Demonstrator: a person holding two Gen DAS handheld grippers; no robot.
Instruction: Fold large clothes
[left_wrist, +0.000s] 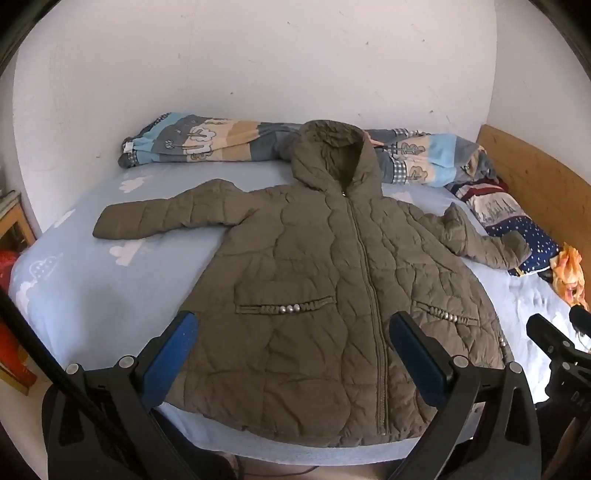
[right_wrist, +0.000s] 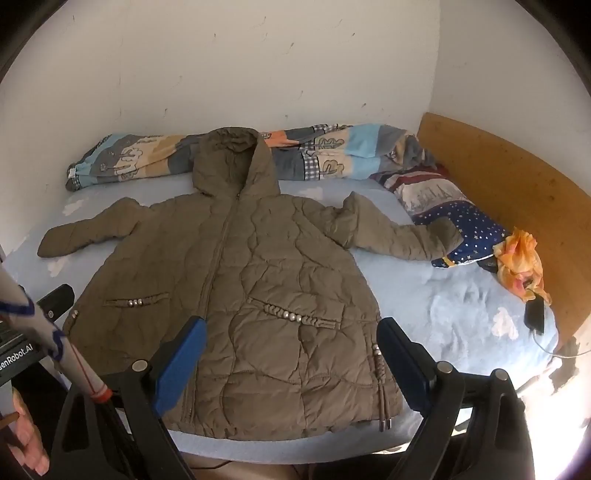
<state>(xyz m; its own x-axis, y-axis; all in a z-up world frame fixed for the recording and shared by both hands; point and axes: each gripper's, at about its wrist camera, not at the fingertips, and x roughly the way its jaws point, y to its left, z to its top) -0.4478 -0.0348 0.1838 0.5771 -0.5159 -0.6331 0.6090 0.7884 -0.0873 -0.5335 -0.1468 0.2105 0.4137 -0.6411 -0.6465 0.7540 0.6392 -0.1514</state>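
An olive-brown quilted hooded jacket (left_wrist: 317, 280) lies flat and zipped, front up, on the light blue bed sheet (left_wrist: 92, 295). Its hood points to the far wall and both sleeves spread out sideways. My left gripper (left_wrist: 291, 328) is open and empty, held above the jacket's lower hem. My right gripper (right_wrist: 291, 332) is open and empty too, above the lower right part of the jacket (right_wrist: 243, 288). The left gripper's body (right_wrist: 55, 299) shows at the left edge of the right wrist view. The right gripper's body (left_wrist: 554, 343) shows at the right edge of the left wrist view.
A rolled patterned quilt (left_wrist: 207, 142) lies along the far wall behind the hood. A starred dark blue pillow (right_wrist: 465, 229) and an orange cloth (right_wrist: 521, 262) lie right, by the wooden headboard (right_wrist: 517, 192). A black phone with a cable (right_wrist: 535, 314) lies near the bed's right edge.
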